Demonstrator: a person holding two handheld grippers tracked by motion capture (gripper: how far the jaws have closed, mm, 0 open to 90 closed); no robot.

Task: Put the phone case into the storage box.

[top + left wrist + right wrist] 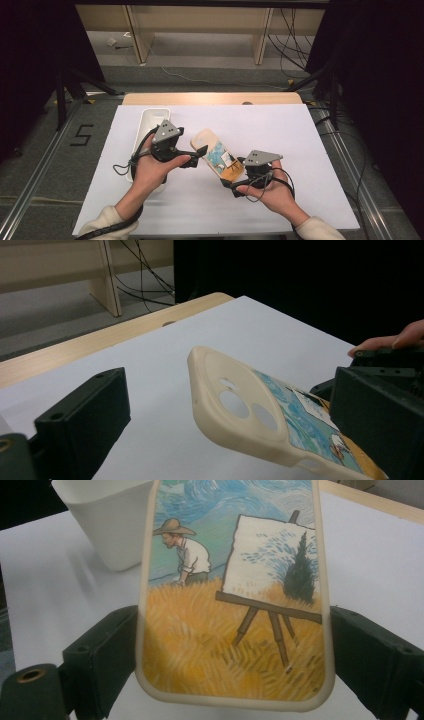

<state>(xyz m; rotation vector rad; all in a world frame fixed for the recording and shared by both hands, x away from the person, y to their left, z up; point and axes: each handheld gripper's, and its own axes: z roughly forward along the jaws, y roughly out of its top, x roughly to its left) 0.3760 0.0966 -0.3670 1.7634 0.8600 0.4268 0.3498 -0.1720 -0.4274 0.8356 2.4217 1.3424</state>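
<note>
above the white sheet (300, 150), the right gripper (239, 176) clamps the phone case (218, 158); left gripper (199, 153) open beside it, white bin (150, 122) behind

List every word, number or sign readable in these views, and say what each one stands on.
"5": black marking on the grey floor left of the table.
No readable text on the phone case: its back carries only a painted picture of a man in a hat at an easel in a yellow field.
No lettering on the white bin, or on either gripper.
</note>
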